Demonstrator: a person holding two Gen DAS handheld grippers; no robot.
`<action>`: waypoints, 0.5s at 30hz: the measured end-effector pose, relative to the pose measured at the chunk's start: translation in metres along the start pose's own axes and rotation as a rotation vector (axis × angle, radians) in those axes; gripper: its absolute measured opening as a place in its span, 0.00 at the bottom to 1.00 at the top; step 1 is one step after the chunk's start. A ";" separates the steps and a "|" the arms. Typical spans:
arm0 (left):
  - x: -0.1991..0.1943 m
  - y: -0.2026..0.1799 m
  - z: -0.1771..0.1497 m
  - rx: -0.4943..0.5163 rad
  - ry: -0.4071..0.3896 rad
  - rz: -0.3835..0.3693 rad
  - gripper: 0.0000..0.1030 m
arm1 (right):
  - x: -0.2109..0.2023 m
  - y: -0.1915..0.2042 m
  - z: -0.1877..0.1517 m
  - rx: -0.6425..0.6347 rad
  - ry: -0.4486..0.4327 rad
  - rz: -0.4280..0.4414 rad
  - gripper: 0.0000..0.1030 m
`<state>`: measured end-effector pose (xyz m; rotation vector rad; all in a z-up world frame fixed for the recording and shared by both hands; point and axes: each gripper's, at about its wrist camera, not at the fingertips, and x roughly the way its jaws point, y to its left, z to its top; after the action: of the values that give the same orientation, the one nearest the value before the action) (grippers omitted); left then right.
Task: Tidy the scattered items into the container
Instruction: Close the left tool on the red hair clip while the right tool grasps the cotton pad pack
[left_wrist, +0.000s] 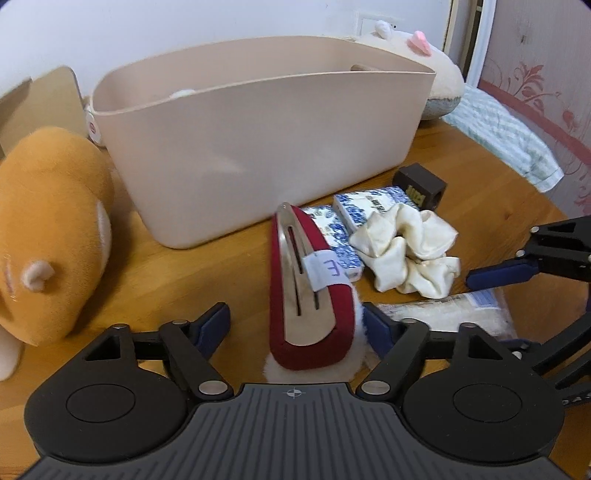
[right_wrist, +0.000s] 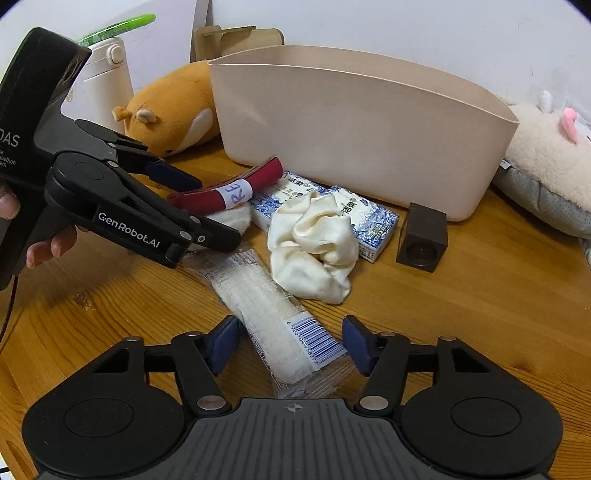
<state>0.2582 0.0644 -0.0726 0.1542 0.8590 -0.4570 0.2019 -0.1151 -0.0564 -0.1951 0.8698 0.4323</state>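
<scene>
Barcode (right_wrist: 314, 338) on noodle packet (right_wrist: 266, 306) — right wrist view only.

Soft, even indoor light, no harsh glare. Shadows under stuff on the desk (right_wrist: 480, 295) are faint. Heavy fisheye bending plus dark corners in both views. Left view's a bit motion-smeared, especially the beige container (left_wrist: 258, 147).

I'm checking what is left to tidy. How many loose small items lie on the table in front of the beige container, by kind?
Blue-and-white tissue packs: 2
Red felt hair clip: 1
Cream satin scrunchie: 1
Clear-wrapped white packet with barcode: 1
Dark brown cube: 1
Total: 6
</scene>
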 end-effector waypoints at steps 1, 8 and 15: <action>0.000 0.001 0.000 -0.009 0.001 -0.008 0.61 | 0.000 0.000 0.000 -0.003 0.001 0.002 0.59; -0.005 -0.001 -0.002 0.017 0.013 0.035 0.41 | -0.005 0.003 -0.002 -0.018 0.005 0.012 0.38; -0.013 -0.008 -0.007 0.020 0.009 0.076 0.38 | -0.010 0.003 -0.005 -0.003 0.005 0.019 0.32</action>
<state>0.2423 0.0642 -0.0667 0.2069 0.8550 -0.3946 0.1911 -0.1176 -0.0518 -0.1903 0.8765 0.4512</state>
